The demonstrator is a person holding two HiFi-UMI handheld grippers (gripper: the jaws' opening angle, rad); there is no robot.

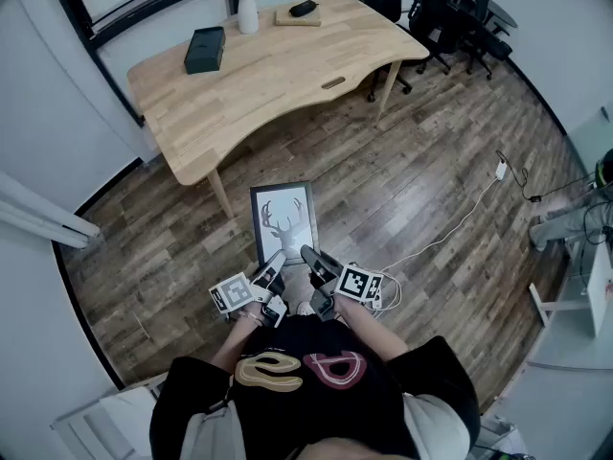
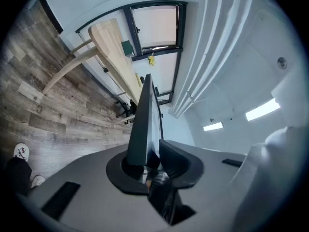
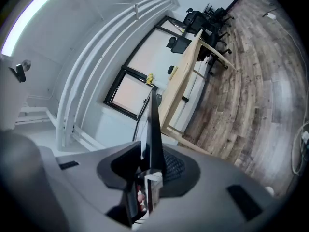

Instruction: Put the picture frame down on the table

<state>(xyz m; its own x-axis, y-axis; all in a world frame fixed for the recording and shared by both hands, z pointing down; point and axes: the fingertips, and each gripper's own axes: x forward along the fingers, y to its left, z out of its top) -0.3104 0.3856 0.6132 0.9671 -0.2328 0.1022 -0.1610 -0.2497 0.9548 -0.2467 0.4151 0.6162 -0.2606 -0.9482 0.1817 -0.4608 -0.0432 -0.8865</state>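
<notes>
A black picture frame (image 1: 284, 220) with a deer drawing is held flat in front of the person, above the wooden floor. My left gripper (image 1: 272, 270) is shut on its near left edge, my right gripper (image 1: 313, 262) shut on its near right edge. In the left gripper view the picture frame (image 2: 145, 124) shows edge-on, clamped between the jaws. The right gripper view has the picture frame (image 3: 153, 129) edge-on too, pinched in the jaws. The light wooden table (image 1: 287, 75) stands a couple of steps ahead.
On the table rest a dark box (image 1: 205, 49), a white vase with yellow flowers (image 1: 248, 6) and a wooden block with a black object (image 1: 300, 12). Black office chairs (image 1: 450, 17) stand at the back right. A white cable (image 1: 450, 233) runs across the floor.
</notes>
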